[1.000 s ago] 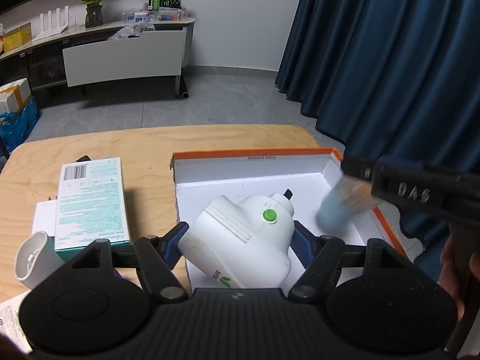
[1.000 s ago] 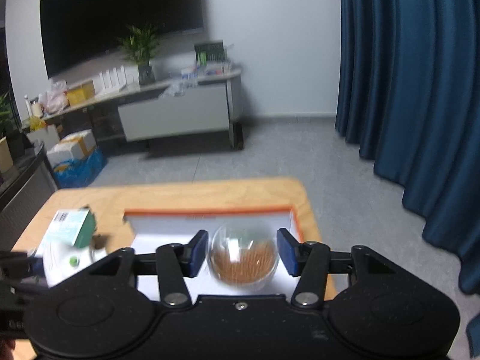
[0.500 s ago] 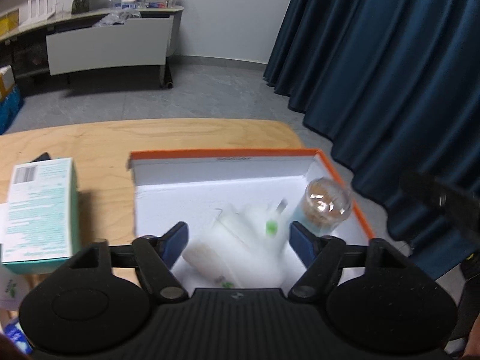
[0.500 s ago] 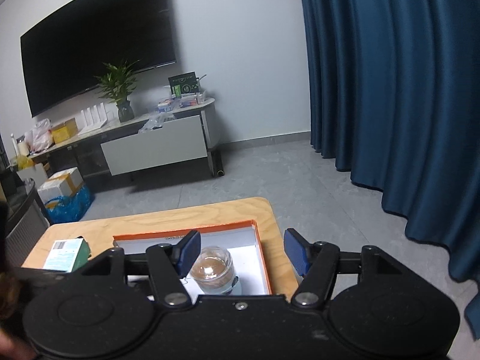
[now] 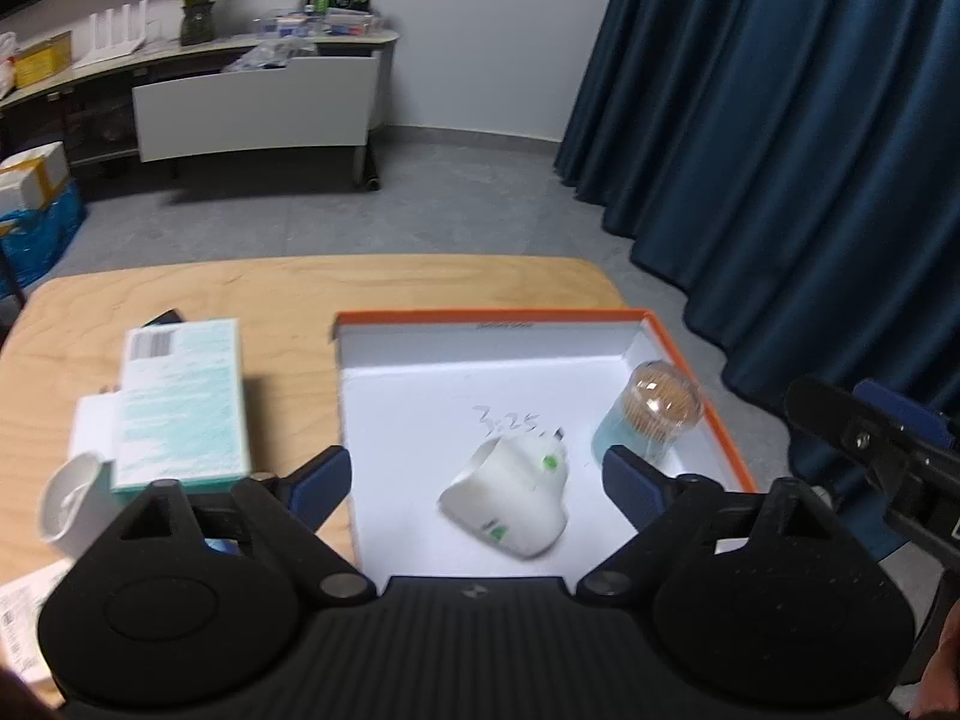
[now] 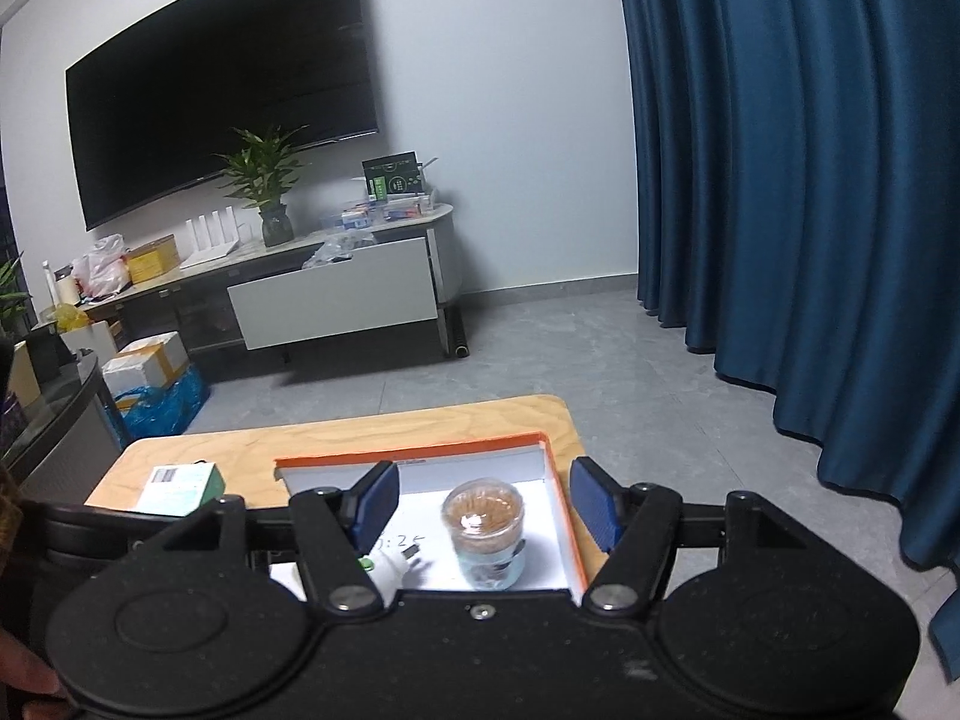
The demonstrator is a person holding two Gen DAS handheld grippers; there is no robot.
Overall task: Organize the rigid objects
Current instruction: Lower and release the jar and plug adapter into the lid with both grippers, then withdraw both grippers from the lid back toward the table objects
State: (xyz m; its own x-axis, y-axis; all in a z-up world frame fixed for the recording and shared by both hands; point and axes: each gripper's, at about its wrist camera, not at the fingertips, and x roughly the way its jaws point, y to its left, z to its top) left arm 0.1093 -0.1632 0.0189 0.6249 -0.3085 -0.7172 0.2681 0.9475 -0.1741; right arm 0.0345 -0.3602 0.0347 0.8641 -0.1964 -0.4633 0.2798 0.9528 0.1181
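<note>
An orange-rimmed white box [image 5: 690, 360] lies on the wooden table. Inside it lie a white plug-in device with green dots [image 5: 510, 504] and a clear toothpick jar [image 5: 654, 414], upright near the right wall. My left gripper [image 5: 477, 480] is open and empty, held above the device. My right gripper [image 6: 483, 504] is open and empty, raised above the jar [image 6: 486, 531]; the box [image 6: 561, 516] and part of the device [image 6: 390, 576] show below it. The right gripper's body shows at the right edge of the left wrist view [image 5: 870, 444].
A teal and white carton [image 5: 180, 402] lies left of the box on white packaging, also in the right wrist view [image 6: 180, 489]. A white cup-like piece [image 5: 72, 504] and a printed sheet [image 5: 24, 618] lie at the near left. Blue curtains hang right; a cabinet stands behind.
My left gripper let go of the white device, which now lies in the box, and drew back. My right gripper released the toothpick jar in the box and rose away.
</note>
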